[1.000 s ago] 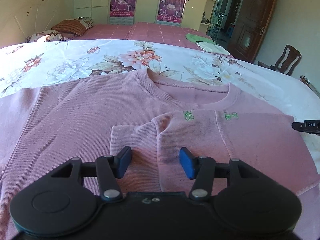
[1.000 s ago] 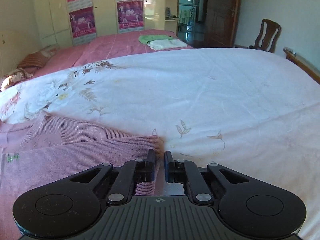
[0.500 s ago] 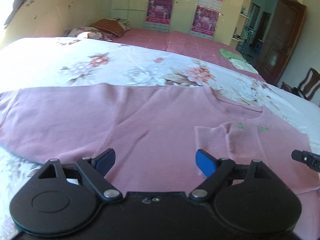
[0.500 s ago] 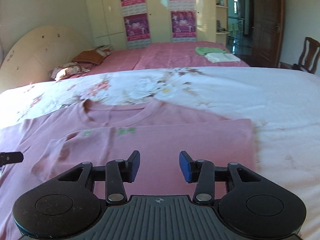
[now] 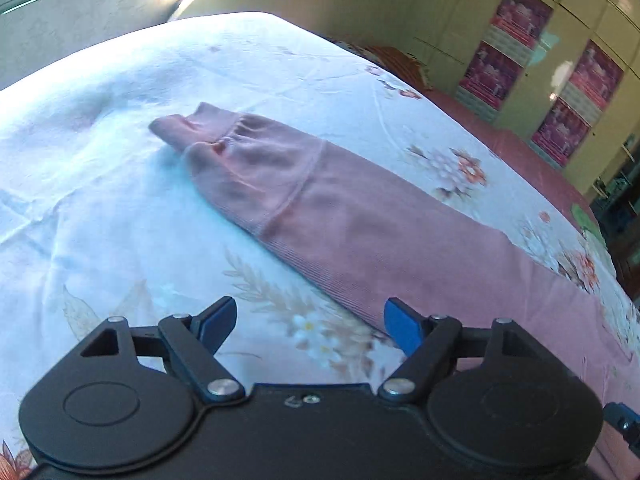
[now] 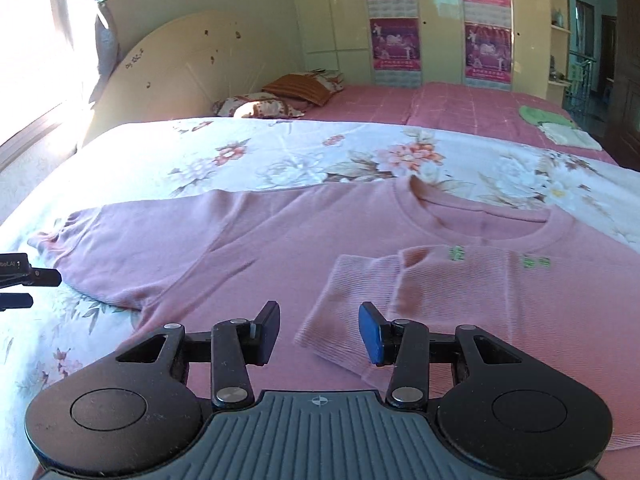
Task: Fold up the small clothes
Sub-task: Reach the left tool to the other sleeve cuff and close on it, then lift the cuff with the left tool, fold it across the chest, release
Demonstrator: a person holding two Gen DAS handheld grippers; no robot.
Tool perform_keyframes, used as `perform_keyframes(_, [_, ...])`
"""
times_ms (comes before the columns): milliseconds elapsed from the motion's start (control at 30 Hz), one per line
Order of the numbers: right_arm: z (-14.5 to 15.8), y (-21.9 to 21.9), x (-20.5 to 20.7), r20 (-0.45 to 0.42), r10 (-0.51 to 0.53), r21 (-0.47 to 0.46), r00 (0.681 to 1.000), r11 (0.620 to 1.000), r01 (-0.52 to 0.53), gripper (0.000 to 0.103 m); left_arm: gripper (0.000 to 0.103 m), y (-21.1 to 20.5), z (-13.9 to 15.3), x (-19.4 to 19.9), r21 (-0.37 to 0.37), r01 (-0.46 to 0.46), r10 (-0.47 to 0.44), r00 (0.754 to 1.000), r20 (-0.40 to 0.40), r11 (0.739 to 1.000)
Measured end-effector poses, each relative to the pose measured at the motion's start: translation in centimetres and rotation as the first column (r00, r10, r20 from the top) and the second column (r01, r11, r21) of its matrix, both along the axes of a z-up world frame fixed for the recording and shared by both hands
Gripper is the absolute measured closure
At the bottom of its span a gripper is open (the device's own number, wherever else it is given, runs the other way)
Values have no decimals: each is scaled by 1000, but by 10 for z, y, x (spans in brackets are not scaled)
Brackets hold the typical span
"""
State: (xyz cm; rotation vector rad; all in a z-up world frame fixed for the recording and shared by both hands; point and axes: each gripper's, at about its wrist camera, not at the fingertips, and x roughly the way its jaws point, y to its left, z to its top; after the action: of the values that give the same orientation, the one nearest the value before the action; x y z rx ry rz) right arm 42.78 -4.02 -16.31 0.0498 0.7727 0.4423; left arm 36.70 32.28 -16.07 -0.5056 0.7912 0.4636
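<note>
The left gripper [image 5: 308,326] has swung off the folded sleeve toward the outstretched sleeve [image 5: 256,168] at eleven o'clock, jaws now closing, empty. The right gripper [image 6: 319,330] has let go of the sweater [image 6: 280,248] and parted.

The left black two-finger gripper with blue pads [image 5: 308,326] points down over the pink knitted sweater's [image 5: 360,220] outstretched sleeve; its jaws are closing with nothing pressed between them. The right black two-finger gripper with blue pads [image 6: 319,330] hovers above the sweater's body, jaws partly apart, gripping nothing.
</note>
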Motion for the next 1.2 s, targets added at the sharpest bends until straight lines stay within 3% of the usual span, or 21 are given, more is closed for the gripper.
perform_keyframes(133, [-5, 32, 3, -5, 28, -5, 1000, 1000, -28, 59, 32, 42, -9, 1, -65, -64, 66, 998, 15, 996])
perform_keyframes(267, [-10, 54, 7, -15, 45, -7, 999, 999, -46, 59, 32, 75, -22, 12, -132, -105, 111, 993, 37, 986])
perform_keyframes(400, [-14, 73, 9, -18, 60, -21, 998, 998, -60, 59, 28, 93, -28, 30, -137, -102, 115, 989, 89, 985])
perform_keyframes(500, [-18, 80, 13, -19, 59, -32, 998, 998, -59, 59, 30, 103, -30, 42, -130, -126, 142, 982, 122, 984])
perform_keyframes(533, [-19, 82, 14, -16, 56, -37, 998, 998, -57, 59, 40, 104, -30, 44, -122, -141, 156, 980, 124, 982])
perform_keyframes(567, [-20, 83, 15, -11, 53, -43, 999, 998, -53, 59, 62, 106, -31, 46, -112, -158, 172, 977, 123, 981])
perform_keyframes(633, [-22, 86, 18, -4, 51, -59, 999, 997, -51, 59, 86, 109, -33, 47, -111, -190, 203, 972, 116, 975])
perform_keyframes(767, [-28, 92, 21, 0, 52, -93, 999, 994, -51, 59, 97, 109, -31, 42, -110, -196, 210, 968, 137, 974])
perform_keyframes(867, [-44, 100, 23, -39, 70, -139, 997, 987, -75, 60, 98, 100, -15, 40, -82, -161, 174, 968, 179, 983])
perform_keyframes(933, [-48, 102, 21, -9, 80, -157, 997, 984, -80, 59, 98, 88, 2, 42, -50, -108, 117, 968, 221, 993])
perform_keyframes(1033, [-44, 96, 26, -37, 64, -108, 997, 992, -68, 59, 99, 57, 33, 45, -16, 6, -1, 959, 283, 1000])
perform_keyframes(1133, [-30, 75, 25, -31, 12, -13, 999, 1000, -12, 59, 99, 8, 64, 51, 33, 146, -149, 929, 338, 989])
perform_keyframes(1200, [-19, 57, 22, -17, -19, 28, 1000, 999, 20, 59, 99, -31, 77, 58, 51, 256, -257, 898, 358, 965])
